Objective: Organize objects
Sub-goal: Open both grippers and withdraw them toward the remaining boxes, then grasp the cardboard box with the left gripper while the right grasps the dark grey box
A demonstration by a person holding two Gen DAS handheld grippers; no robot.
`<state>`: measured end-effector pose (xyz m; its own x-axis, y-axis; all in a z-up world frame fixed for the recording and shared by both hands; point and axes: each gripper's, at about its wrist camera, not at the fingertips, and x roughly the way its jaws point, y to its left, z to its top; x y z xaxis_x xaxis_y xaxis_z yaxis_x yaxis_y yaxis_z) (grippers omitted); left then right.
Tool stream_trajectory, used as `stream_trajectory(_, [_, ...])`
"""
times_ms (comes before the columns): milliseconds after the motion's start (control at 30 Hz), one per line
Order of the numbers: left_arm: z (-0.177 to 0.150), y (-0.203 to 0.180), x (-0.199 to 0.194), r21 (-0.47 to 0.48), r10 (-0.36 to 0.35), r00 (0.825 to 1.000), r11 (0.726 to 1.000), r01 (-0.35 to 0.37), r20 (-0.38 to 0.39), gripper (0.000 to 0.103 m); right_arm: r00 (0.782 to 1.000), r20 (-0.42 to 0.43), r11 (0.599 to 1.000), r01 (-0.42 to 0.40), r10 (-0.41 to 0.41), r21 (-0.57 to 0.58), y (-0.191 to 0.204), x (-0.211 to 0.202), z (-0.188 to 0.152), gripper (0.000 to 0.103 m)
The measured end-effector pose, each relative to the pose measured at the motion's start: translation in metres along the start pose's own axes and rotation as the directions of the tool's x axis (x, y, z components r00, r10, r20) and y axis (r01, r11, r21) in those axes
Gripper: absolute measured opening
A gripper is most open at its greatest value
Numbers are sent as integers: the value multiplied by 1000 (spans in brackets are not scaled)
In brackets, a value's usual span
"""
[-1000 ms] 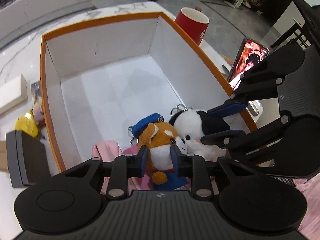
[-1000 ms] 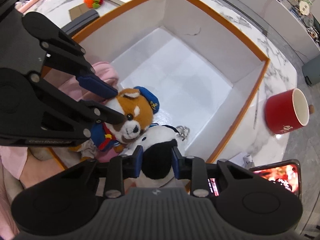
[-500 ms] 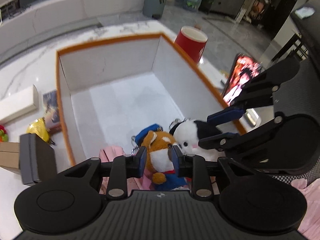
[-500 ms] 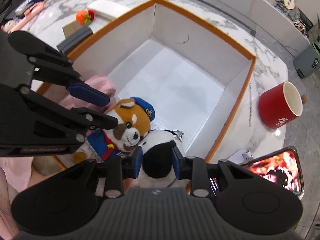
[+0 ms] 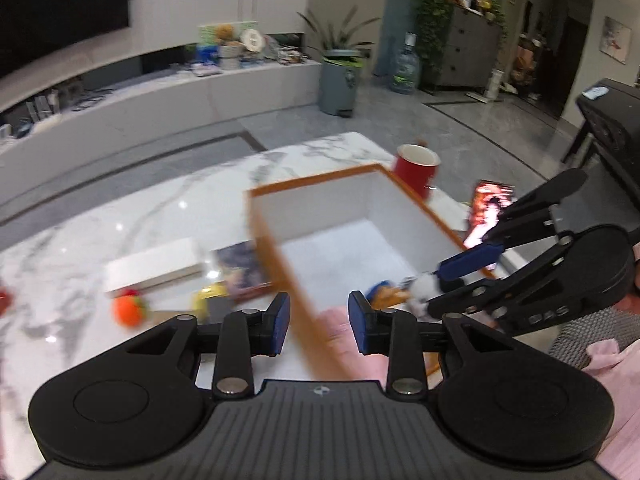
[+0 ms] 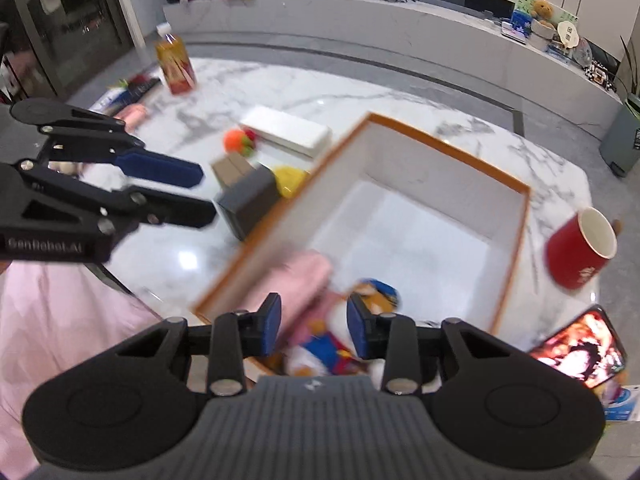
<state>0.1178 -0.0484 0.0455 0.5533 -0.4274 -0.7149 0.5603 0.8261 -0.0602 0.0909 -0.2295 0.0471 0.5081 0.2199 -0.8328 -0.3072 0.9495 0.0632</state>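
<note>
- The left gripper (image 5: 316,322) has come up and away from the orange-rimmed box (image 5: 272,248). A second ago its pads were closed on the fox plush in the sailor cap; its jaws have just been opening and now stand partly apart with nothing between them, only the box's near wall showing behind the gap.
- The right gripper (image 6: 314,326) has risen too. It had been pinching the black-and-white plush; its jaws have just been opening and are now partly spread and empty.
- Both toys were let go inside the box. In the right wrist view the fox plush (image 6: 376,292) lies at 6 o'clock in the box, by the near wall, beside a pink cloth (image 6: 300,280) at about 7 o'clock. The black-and-white plush (image 5: 420,286) shows only as a blurred white patch in the left wrist view.
- My reading: this placement is done, and the loose things on the marble table (image 6: 360,80) are still to be sorted: the orange toy (image 6: 236,140), the white flat box (image 6: 288,130) and the dark grey case (image 6: 248,200).
- Writing: the left gripper's body reads "SenRobot.AI" in the right wrist view; the mark on the red mug (image 6: 580,248) is too blurred to read.
</note>
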Motion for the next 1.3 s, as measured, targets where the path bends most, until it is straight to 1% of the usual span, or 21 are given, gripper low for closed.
stream_trajectory(100, [-11,20,-12,5,57,998,998,-57,3,39,999,32,1000,-20,19,20,19,0,10,40])
stream_trajectory(167, [-20,32,-13,18,89,996,996,-89,0,39,998,50,999,-39,37,38,32,4,19,49])
stream_trajectory(300, [-34,55,-3,39,120,992,992,-118,-40,39,996,52,997,-68,66,44,58,25,39,50])
stream_trajectory(367, [-37,64,3,65,130,990,990,-126,-62,45,997,26,996,-72,71,48,69,41,52,51])
stream_trajectory(400, [-39,69,7,74,133,989,989,-128,-71,50,998,12,996,-69,69,52,73,49,57,51])
stream_trajectory(467, [-41,76,17,85,131,988,989,-125,-77,54,998,-12,997,-54,54,64,77,64,67,54])
stream_trajectory(533, [-49,85,27,83,126,990,989,-120,-70,57,999,-39,995,-30,34,98,78,81,74,54])
stream_trajectory(667, [-58,100,55,68,114,991,992,-109,-65,60,997,-79,982,0,15,189,71,119,89,54])
stream_trajectory(733, [-61,106,66,59,109,992,993,-105,-67,69,995,-95,977,21,-1,212,69,135,97,53])
stream_trajectory(833, [-64,113,84,61,100,993,993,-97,-55,74,992,-126,970,41,-11,239,67,155,108,53])
stream_trajectory(900, [-67,117,95,53,106,993,993,-104,-45,75,986,-162,968,67,-28,242,67,168,113,50])
stream_trajectory(967, [-69,123,102,35,93,995,995,-92,-38,76,982,-189,969,74,-29,236,67,179,115,49])
stream_trajectory(1067, [-69,129,110,-7,67,997,998,-67,-28,81,975,-223,967,77,-22,242,66,195,116,49])
stream_trajectory(1133, [-69,129,114,2,56,998,998,-56,-29,82,972,-233,965,88,-29,248,65,201,117,49])
stream_trajectory(1200, [-68,127,120,23,73,997,997,-72,-35,82,970,-241,964,82,-20,251,63,206,119,49])
stream_trajectory(1300, [-67,127,127,40,74,996,997,-72,-44,82,965,-260,967,86,-21,242,63,213,120,48])
